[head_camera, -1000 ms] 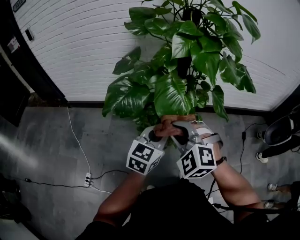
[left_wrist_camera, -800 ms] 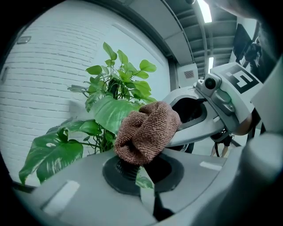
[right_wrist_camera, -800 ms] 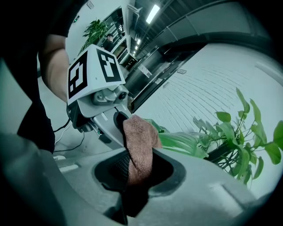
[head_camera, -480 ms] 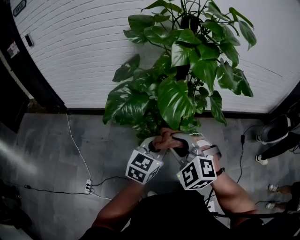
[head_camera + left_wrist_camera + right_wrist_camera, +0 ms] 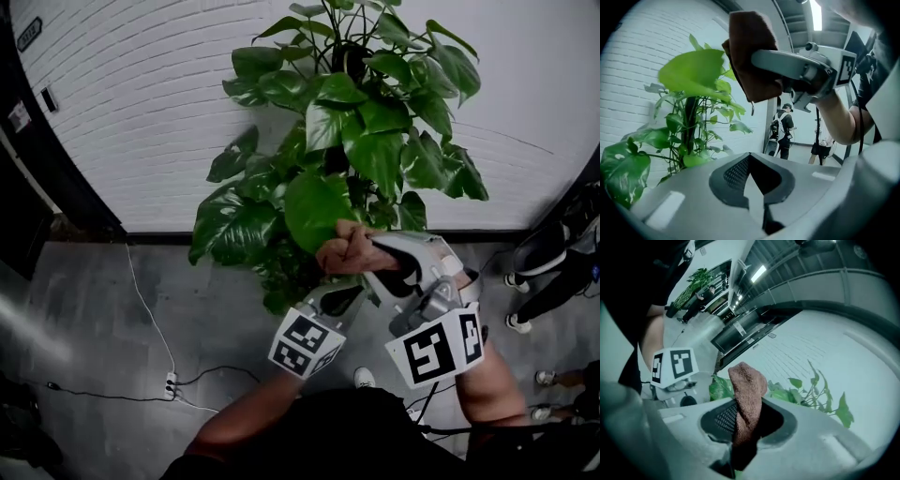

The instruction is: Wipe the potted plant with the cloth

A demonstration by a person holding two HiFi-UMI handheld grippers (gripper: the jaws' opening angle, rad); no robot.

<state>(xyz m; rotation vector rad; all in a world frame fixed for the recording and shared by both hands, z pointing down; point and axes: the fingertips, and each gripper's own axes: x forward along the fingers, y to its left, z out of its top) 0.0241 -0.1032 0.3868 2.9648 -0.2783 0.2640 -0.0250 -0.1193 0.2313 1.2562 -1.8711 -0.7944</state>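
Cloth (image 5: pixel 747 380) pinched in right tool (image 5: pixel 743 434), plant (image 5: pixel 349 141) ahead

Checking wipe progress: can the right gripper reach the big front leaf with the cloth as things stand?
Probably yes: the right gripper holds the cloth right at the big leaf, by its lower edge, with nothing visible between them.

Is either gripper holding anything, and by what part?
The right gripper clamps the brown cloth by one end, the rest sticking out. The left gripper is shut on nothing.
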